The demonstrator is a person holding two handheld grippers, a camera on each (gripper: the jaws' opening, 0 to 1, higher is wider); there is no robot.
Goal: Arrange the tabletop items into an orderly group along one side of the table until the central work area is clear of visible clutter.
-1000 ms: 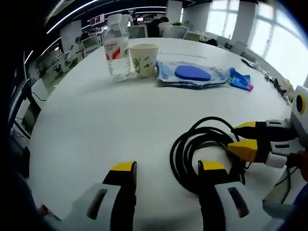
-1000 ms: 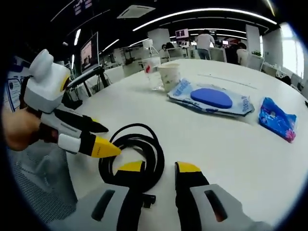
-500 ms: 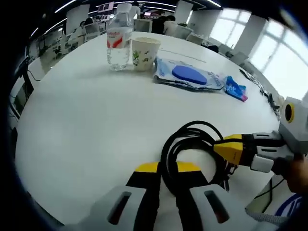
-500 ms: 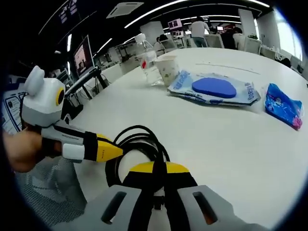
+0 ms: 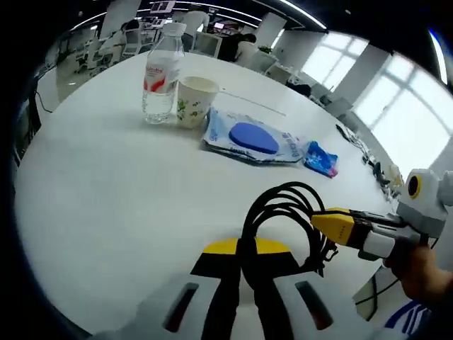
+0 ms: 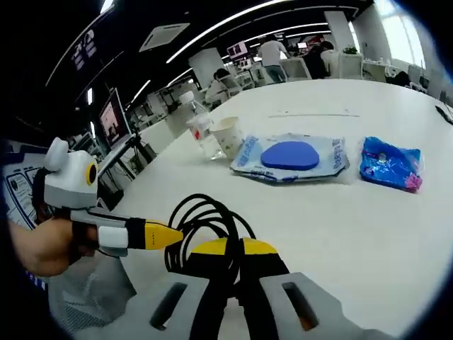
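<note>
Five items sit on our white table point(image 5: 92, 198); four of them already line up far beyond the jaws: water bottle point(image 5: 160, 73), paper cup point(image 5: 192, 101), wipes pack point(image 5: 255, 139), small blue packet point(image 5: 320, 159). We judge that row as the orderly group, more or less done.

Left to shift, by our reading: the black coiled cable point(image 5: 283, 219), near us and well apart from that row.

Left gripper point(image 5: 244, 249): jaws drawn narrow, yellow tips pinched on a strand of the cable loop, which rises just ahead of them.

Right gripper point(image 6: 233, 249): jaws likewise nearly together, clamped on the coil at their tips in the right gripper view. In the left gripper view it enters from the right, tip touching the coil.

So both of ours grip the one cable. Whether it is off the tabletop we cannot tell. Carrying it over beside the row remains.
</note>
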